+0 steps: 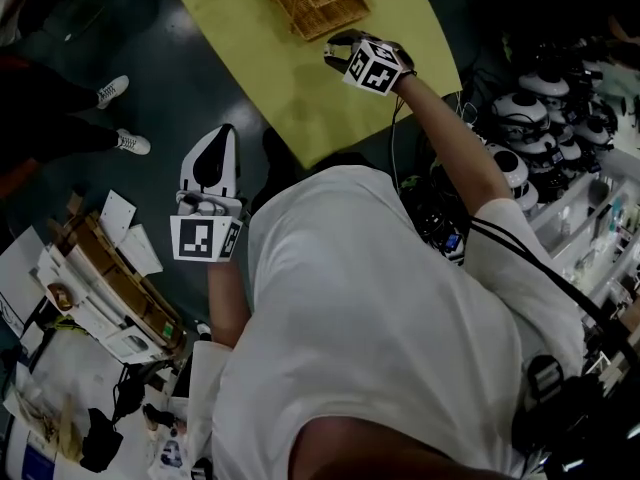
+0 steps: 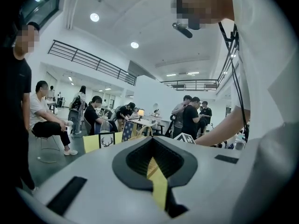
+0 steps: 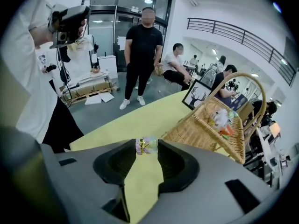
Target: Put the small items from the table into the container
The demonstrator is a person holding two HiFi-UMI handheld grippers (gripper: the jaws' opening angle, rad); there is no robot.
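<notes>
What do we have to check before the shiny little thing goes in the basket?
1. Shiny wrapped item held by the right gripper: ok, pinched at the jaw tips.
2. Basket close by: ok, just right of the gripper on the yellow table.
3. Gripper above the basket's opening: not ok, it is over the table.
4. Room inside the basket: ok, few things in it.
5. Left gripper out of the way: ok, shut, empty, off the table.

The right gripper (image 3: 147, 148) pinched a small shiny wrapped item (image 3: 145, 144) between its jaw tips above the yellow table (image 3: 135, 120). A handled wicker basket (image 3: 205, 134) beside it held other packets (image 3: 219, 118).
</notes>
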